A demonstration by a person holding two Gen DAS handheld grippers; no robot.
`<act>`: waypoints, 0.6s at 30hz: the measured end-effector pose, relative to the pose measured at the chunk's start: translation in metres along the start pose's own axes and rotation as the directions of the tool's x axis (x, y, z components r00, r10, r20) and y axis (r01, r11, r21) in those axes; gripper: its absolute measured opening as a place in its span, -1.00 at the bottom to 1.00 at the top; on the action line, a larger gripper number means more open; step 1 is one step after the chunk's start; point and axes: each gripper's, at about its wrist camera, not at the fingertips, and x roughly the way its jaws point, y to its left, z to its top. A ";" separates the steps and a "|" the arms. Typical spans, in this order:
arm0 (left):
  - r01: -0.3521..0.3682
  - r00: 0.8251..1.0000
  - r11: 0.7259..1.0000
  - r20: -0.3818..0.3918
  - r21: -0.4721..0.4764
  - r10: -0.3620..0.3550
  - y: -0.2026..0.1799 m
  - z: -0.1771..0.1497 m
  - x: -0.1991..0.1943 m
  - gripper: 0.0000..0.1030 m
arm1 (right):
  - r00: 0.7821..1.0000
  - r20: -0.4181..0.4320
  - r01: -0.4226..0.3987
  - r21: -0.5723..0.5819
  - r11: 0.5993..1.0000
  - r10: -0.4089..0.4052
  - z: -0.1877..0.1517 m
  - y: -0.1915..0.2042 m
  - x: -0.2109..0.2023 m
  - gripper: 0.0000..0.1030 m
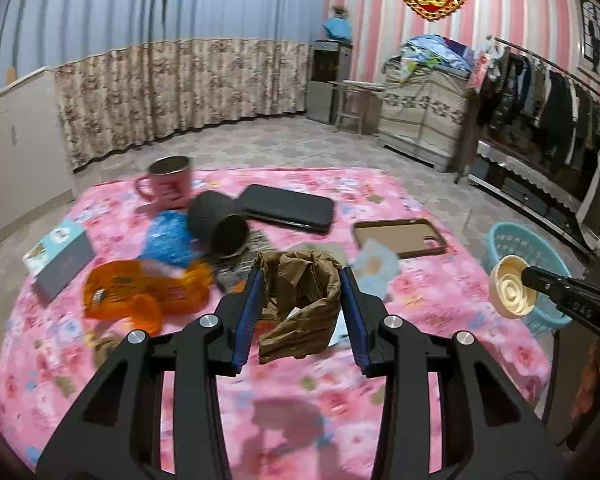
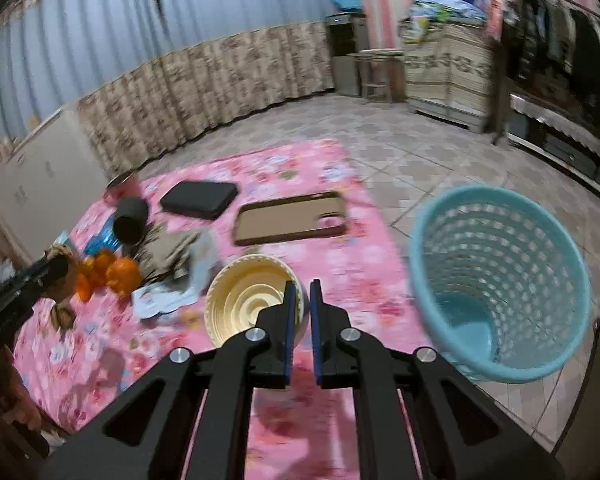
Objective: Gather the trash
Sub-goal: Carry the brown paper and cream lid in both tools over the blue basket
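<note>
Between our left gripper's (image 1: 300,280) blue pads we clamp crumpled brown paper (image 1: 300,304); our right gripper (image 2: 302,292) pinches a cream ribbed plastic lid's (image 2: 252,300) rim, near the light-blue perforated plastic basket (image 2: 500,280) beside the pink floral blanket (image 2: 340,264).

One basket (image 2: 500,280), one mug (image 1: 168,182), two phone cases (image 1: 288,208), perhaps three wrappers (image 1: 148,292).

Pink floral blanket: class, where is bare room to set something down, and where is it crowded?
Free: the pink floral blanket's near strip and the patch beside the brown phone case. Crowded: the left, around the orange plastic bag and blue crumpled bag.
</note>
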 end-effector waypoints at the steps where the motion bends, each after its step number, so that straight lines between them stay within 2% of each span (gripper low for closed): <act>1: 0.014 1.000 1.000 -0.007 0.007 -0.014 -0.009 0.002 0.006 -0.26 | 1.000 0.005 0.020 0.015 1.000 -0.020 0.002 -0.011 -0.002 -0.86; 8: 0.098 0.995 0.992 -0.019 0.076 -0.096 -0.074 0.017 0.037 -0.26 | 0.991 0.018 0.130 0.107 0.986 -0.133 0.007 -0.073 -0.007 -0.85; 14: 0.175 0.985 0.972 -0.022 0.155 -0.174 -0.138 0.025 0.054 -0.26 | 0.965 0.034 0.251 0.144 0.957 -0.259 0.009 -0.121 -0.014 -0.85; 18: 0.230 0.973 0.955 -0.043 0.188 -0.226 -0.179 0.027 0.064 -0.26 | 0.950 0.039 0.301 0.161 0.940 -0.311 0.009 -0.145 -0.014 -0.86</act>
